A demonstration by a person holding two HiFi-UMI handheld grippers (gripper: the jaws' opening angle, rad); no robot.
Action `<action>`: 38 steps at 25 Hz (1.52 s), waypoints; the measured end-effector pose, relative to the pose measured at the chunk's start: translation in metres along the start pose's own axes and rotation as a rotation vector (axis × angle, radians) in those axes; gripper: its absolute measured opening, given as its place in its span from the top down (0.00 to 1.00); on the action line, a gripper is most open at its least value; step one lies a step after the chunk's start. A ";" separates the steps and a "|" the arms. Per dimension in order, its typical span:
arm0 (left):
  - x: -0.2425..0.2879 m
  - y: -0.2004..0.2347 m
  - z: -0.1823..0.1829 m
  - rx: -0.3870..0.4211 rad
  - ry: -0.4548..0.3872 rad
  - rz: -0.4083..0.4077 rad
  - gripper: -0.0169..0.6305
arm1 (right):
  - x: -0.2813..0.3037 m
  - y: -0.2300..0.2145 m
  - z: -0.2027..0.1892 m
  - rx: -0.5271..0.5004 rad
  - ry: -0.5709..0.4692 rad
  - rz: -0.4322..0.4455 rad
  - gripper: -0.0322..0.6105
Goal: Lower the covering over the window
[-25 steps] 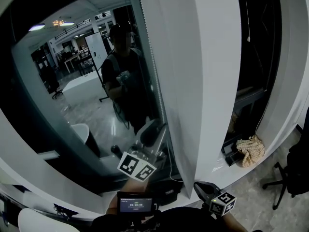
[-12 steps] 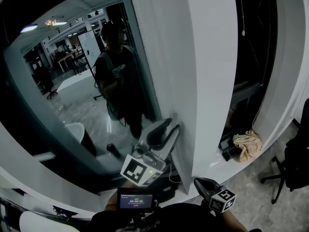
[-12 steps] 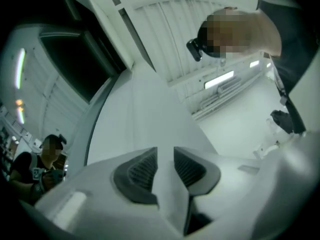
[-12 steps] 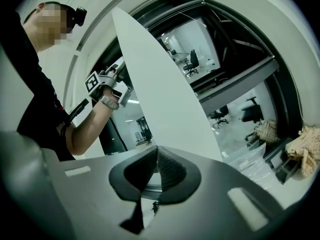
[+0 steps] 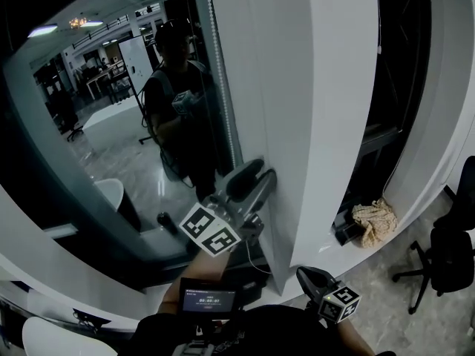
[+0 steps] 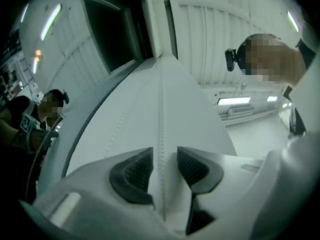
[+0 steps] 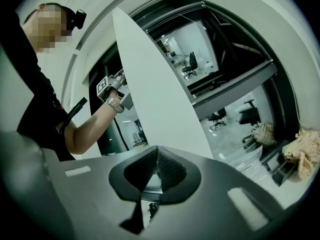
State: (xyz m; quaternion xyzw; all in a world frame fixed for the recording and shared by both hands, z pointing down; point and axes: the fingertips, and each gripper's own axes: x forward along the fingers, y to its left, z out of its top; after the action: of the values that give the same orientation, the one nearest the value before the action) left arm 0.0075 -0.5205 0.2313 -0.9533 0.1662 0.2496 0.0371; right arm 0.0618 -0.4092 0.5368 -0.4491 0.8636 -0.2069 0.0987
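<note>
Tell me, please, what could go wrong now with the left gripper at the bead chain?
The jaws of the left gripper are opening, and the bead chain runs free between the pads: a pull now would likely slip off.
A second strand lies to its left; pulling the wrong one might lift rather than lower.

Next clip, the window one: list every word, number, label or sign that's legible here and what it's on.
No text can be read in any view.
Small screen, bottom of the head view: lit lines of characters, too small to read.
Left marker cube and right marker cube: black-and-white squares only, no letters.
</note>
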 end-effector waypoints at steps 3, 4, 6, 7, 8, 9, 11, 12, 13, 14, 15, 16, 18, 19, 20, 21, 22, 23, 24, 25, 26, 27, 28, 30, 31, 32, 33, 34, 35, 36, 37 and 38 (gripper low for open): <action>-0.001 0.001 -0.001 -0.071 -0.016 -0.056 0.75 | -0.005 0.000 0.004 0.033 -0.011 -0.019 0.94; -0.001 0.002 -0.002 -0.116 -0.023 -0.084 0.75 | -0.007 0.002 0.006 0.052 -0.015 -0.024 0.94; 0.000 0.010 -0.004 -0.252 -0.048 -0.133 0.83 | -0.009 -0.001 0.007 0.067 -0.026 -0.032 0.94; 0.000 0.016 -0.005 -0.322 -0.061 -0.147 0.94 | -0.010 -0.003 0.007 0.063 -0.032 -0.037 0.94; 0.000 0.022 -0.006 -0.370 -0.074 -0.151 0.95 | -0.011 -0.005 0.006 0.058 -0.035 -0.043 0.94; -0.001 0.025 -0.005 -0.384 -0.083 -0.143 0.95 | -0.012 -0.005 0.005 0.053 -0.033 -0.048 0.94; -0.004 0.027 -0.002 -0.323 -0.078 -0.101 0.95 | -0.011 0.000 0.005 0.041 -0.017 -0.045 0.94; -0.005 0.026 -0.001 -0.258 -0.061 -0.074 0.95 | -0.011 0.003 0.005 0.040 -0.010 -0.036 0.94; -0.007 0.023 -0.003 -0.164 -0.029 -0.045 0.95 | -0.010 0.005 0.004 0.041 -0.005 -0.028 0.94; -0.009 0.020 -0.007 -0.033 0.020 -0.011 0.95 | -0.011 0.005 0.002 0.038 0.001 -0.025 0.94; -0.013 0.016 -0.015 0.124 0.077 0.026 0.95 | -0.012 0.005 0.000 0.031 0.008 -0.025 0.94; -0.019 0.012 -0.023 0.280 0.123 0.060 0.95 | -0.013 0.005 -0.003 0.019 0.016 -0.026 0.94; -0.032 0.006 -0.027 0.427 0.148 0.119 0.95 | -0.013 0.007 -0.006 -0.016 0.033 -0.011 0.94; -0.037 0.005 -0.022 0.401 0.137 0.144 0.95 | -0.012 0.009 -0.006 -0.047 0.045 0.005 0.94; -0.042 0.004 -0.018 0.352 0.131 0.166 0.96 | -0.010 0.013 -0.006 -0.080 0.060 0.024 0.94; -0.048 0.005 -0.021 0.324 0.149 0.189 0.96 | -0.008 0.019 -0.004 -0.107 0.076 0.048 0.94; -0.058 0.007 -0.032 0.338 0.198 0.214 0.96 | -0.006 0.027 -0.001 -0.122 0.094 0.077 0.94; -0.071 0.008 -0.051 0.381 0.269 0.241 0.96 | -0.005 0.037 0.000 -0.128 0.110 0.110 0.94; -0.088 0.009 -0.072 0.418 0.342 0.269 0.96 | -0.004 0.046 0.000 -0.129 0.123 0.144 0.94; -0.105 0.008 -0.092 0.428 0.403 0.299 0.96 | -0.002 0.054 0.000 -0.131 0.131 0.179 0.94; -0.122 0.006 -0.109 0.413 0.450 0.330 0.96 | 0.000 0.060 0.000 -0.136 0.134 0.209 0.94; -0.140 0.002 -0.125 0.384 0.482 0.365 0.96 | 0.001 0.064 0.003 -0.141 0.130 0.235 0.94; -0.158 -0.004 -0.140 0.349 0.506 0.402 0.96 | 0.003 0.068 0.008 -0.142 0.119 0.255 0.94; -0.189 -0.024 -0.172 0.279 0.564 0.465 0.96 | 0.005 0.073 0.024 -0.134 0.077 0.282 0.94; -0.203 -0.037 -0.190 0.251 0.609 0.488 0.96 | 0.006 0.079 0.035 -0.134 0.052 0.300 0.94; -0.218 -0.052 -0.208 0.225 0.659 0.508 0.96 | 0.007 0.088 0.046 -0.140 0.027 0.325 0.94; -0.233 -0.068 -0.227 0.196 0.706 0.529 0.96 | 0.009 0.099 0.058 -0.153 0.007 0.354 0.93; -0.247 -0.085 -0.244 0.161 0.743 0.550 0.96 | 0.010 0.110 0.068 -0.175 -0.007 0.381 0.92; -0.259 -0.101 -0.258 0.123 0.767 0.571 0.96 | 0.011 0.119 0.078 -0.201 -0.024 0.407 0.91; -0.267 -0.117 -0.269 0.091 0.779 0.589 0.96 | 0.012 0.129 0.088 -0.222 -0.041 0.433 0.90; -0.273 -0.132 -0.276 0.068 0.782 0.605 0.96 | 0.013 0.140 0.099 -0.235 -0.054 0.464 0.88; -0.275 -0.144 -0.281 0.055 0.777 0.618 0.96 | 0.013 0.151 0.110 -0.244 -0.064 0.499 0.87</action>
State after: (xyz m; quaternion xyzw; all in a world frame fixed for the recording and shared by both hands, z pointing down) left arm -0.0397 -0.3458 0.6091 -0.8807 0.4489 -0.1293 -0.0783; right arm -0.0171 -0.3719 0.3712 -0.2376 0.9624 -0.0568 0.1188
